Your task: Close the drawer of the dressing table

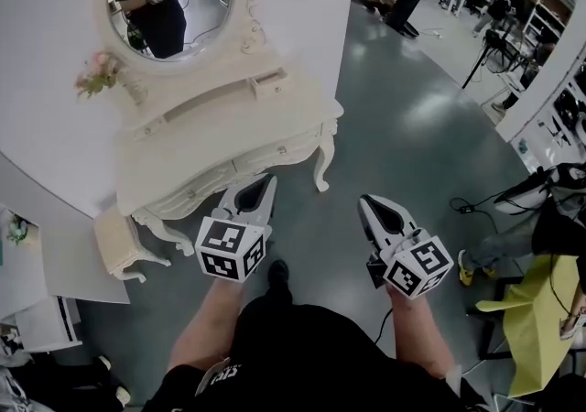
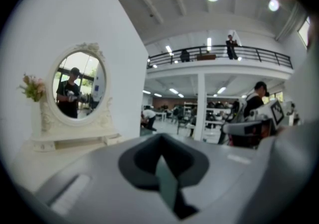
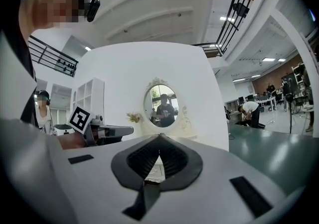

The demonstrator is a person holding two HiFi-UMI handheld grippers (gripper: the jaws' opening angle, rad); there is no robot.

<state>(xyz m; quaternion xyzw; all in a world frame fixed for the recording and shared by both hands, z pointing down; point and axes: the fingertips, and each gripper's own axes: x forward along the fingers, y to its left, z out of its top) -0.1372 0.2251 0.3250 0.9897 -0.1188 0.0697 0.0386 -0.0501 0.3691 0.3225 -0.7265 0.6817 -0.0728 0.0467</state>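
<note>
the left gripper (image 1: 269,183) and the right gripper (image 1: 366,203) were held in front of the dressing table (image 1: 220,131). both sets of jaws were fully closed, with nothing gripped.

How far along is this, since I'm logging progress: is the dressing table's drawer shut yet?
Done: nothing that shows. The small drawer on the dressing table seems to stick out still. In hand: the left gripper and right gripper are both shut and empty, held short of the table. Left: reach the drawer and push it in.
</note>
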